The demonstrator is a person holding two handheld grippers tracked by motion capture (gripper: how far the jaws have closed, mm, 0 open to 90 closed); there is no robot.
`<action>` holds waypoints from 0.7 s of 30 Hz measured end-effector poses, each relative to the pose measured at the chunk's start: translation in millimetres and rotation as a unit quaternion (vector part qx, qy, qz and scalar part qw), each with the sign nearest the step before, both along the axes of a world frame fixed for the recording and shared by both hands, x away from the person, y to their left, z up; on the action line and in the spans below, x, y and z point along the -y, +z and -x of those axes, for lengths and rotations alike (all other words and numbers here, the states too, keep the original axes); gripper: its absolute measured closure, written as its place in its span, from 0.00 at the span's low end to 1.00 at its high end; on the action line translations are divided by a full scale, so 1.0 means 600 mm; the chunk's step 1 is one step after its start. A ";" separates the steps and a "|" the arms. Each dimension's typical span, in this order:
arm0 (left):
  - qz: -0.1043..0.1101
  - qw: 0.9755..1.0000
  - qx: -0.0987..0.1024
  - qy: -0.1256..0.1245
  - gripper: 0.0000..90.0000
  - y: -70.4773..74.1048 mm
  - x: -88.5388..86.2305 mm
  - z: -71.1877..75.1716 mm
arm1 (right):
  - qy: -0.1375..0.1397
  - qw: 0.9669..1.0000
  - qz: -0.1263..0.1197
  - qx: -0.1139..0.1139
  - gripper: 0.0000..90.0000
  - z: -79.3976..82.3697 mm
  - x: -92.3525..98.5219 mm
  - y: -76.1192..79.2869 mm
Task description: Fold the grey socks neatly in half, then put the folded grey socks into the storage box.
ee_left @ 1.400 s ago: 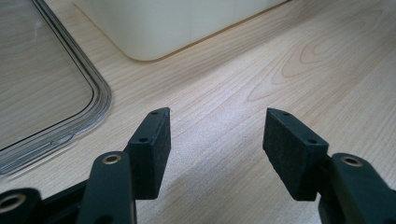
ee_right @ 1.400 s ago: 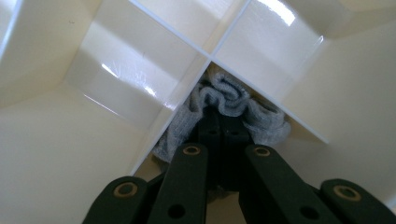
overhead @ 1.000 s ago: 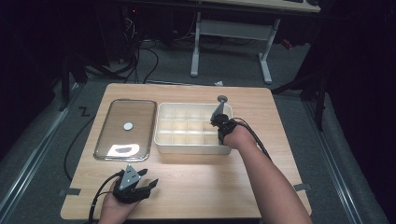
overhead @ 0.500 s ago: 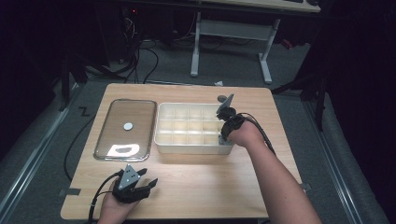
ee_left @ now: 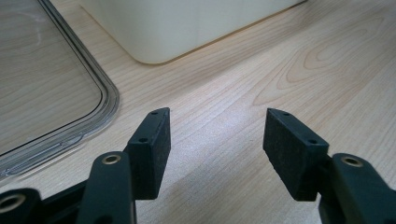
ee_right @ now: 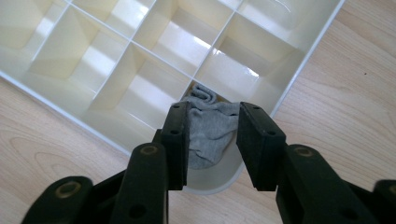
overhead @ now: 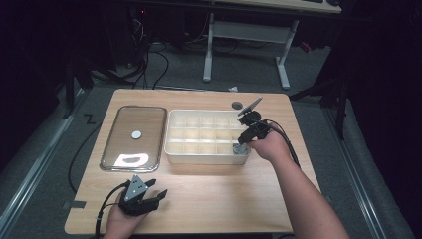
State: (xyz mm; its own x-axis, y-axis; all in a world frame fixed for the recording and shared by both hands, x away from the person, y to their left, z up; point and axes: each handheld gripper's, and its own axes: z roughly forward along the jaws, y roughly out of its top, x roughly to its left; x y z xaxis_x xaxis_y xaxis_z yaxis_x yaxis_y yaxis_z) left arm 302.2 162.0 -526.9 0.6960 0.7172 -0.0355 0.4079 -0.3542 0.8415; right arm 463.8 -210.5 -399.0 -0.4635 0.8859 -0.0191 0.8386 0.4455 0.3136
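A white divided box [overhead: 199, 158] stands mid-table. A crumpled grey sock [ee_right: 210, 135] lies in its near right corner compartment [overhead: 239, 149]. My right gripper [ee_right: 214, 114] hangs just above that compartment and points down at the sock. Its jaws have just been opening and now stand apart, with the sock showing below the gap and the pads off it. From above, the right gripper [overhead: 244, 141] is over the box's right end. My left gripper [ee_left: 217, 121] rests open and empty on the wood near the front left edge [overhead: 157, 188].
A clear lid [overhead: 134, 137] with a small white disc [overhead: 136, 134] on it lies left of the box; its rim [ee_left: 105, 93] is close to my left gripper. A small dark round thing [overhead: 237, 105] sits behind the box. The box's other compartments [ee_right: 116, 60] look empty.
My right gripper has risen out of the corner compartment and its jaws have parted, leaving the grey sock there. The left gripper has stayed put.
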 end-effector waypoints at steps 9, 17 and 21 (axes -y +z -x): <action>-0.002 1.000 0.001 -0.007 0.47 0.000 0.006 0.001 | 0.013 1.000 -0.023 0.017 0.59 0.024 0.001 -0.009; 0.001 1.000 0.001 -0.004 0.47 0.002 0.002 0.002 | 0.018 0.998 -0.039 0.040 0.53 0.040 -0.004 -0.018; -0.007 1.000 0.003 -0.006 0.47 0.000 0.005 0.006 | 0.020 0.997 -0.045 0.059 0.49 0.055 -0.009 -0.023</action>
